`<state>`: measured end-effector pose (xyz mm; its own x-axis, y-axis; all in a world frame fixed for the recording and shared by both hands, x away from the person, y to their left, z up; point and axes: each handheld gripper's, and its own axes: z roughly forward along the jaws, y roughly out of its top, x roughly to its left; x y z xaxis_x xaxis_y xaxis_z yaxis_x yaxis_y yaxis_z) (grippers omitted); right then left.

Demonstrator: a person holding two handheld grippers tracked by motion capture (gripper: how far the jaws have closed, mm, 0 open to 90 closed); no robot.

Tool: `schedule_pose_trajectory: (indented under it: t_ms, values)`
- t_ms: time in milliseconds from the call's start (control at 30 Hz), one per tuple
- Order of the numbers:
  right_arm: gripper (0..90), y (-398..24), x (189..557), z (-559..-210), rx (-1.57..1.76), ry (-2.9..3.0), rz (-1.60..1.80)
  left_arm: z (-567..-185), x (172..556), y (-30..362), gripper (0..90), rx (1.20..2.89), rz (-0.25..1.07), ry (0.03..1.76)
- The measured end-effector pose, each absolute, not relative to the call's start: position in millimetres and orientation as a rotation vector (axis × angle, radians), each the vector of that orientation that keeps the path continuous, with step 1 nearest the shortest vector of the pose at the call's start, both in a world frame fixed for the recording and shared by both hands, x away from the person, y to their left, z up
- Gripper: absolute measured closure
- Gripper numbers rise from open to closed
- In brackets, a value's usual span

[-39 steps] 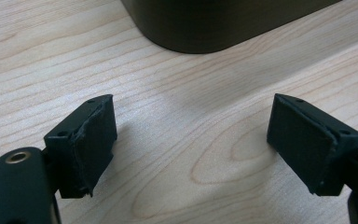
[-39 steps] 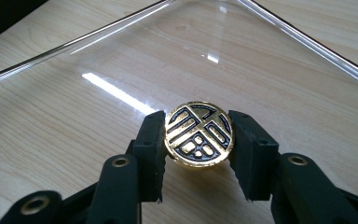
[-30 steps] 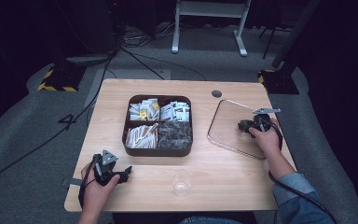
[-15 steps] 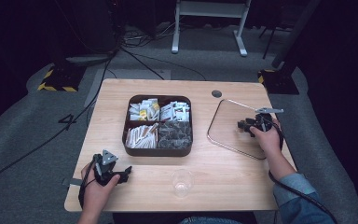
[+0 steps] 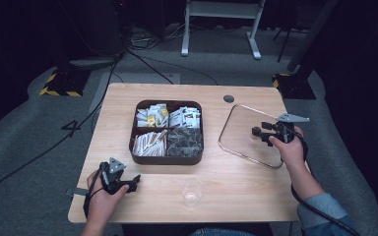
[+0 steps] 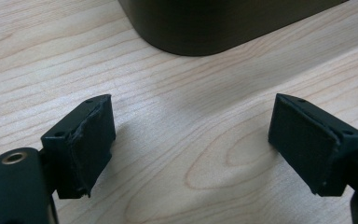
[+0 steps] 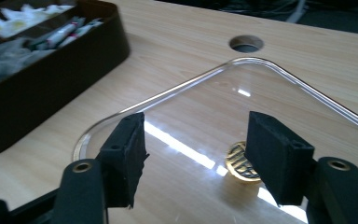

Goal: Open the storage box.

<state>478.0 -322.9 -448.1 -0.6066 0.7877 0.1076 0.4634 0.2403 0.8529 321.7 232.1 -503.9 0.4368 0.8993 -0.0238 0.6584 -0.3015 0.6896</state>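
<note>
With its jaws just having opened and nothing between them, the right tool (image 5: 260, 133) hangs over the clear lid (image 5: 246, 135) lying flat on the tabletop (image 5: 128, 98) at the frame's right, where a careless pass may clip and skid it, while the left tool (image 5: 128, 183) rests open at lower left.

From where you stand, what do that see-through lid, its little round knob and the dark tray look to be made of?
The lid looks like clear glass or acrylic: wood grain shows through it, light streaks glare on it, and its rim is rounded. Which of the two is hard to tell. The knob looks like gold-toned metal with a patterned top. The tray seems dark brown matte plastic or lacquered wood, with smooth rounded corners.
</note>
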Motion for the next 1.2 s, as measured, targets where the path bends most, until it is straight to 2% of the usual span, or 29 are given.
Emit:
schedule_pose_trajectory:
  t_ms: [200, 500, 733, 967, 1200]
  values:
    - [41.0, -318, 443, -438, 1.03, 2.258, 1.393, -499, 316, 229, 18.8, 2.117, 0.465, 1.285]
    - [43.6, -303, 409, -446, 0.933, 2.361, 1.431, -486, 307, 221, 22.0, 2.118, 0.476, 1.206]
    - [45.0, -287, 399, -462, 0.881, 2.443, 1.362, -483, 302, 213, 21.8, 2.126, 0.433, 1.176]
    - [44.4, -272, 391, -479, 0.819, 2.519, 1.306, -485, 311, 210, 21.5, 2.162, 0.444, 1.166]
    - [41.0, -262, 387, -492, 0.782, 2.552, 1.267, -483, 317, 202, 22.0, 2.167, 0.448, 1.117]
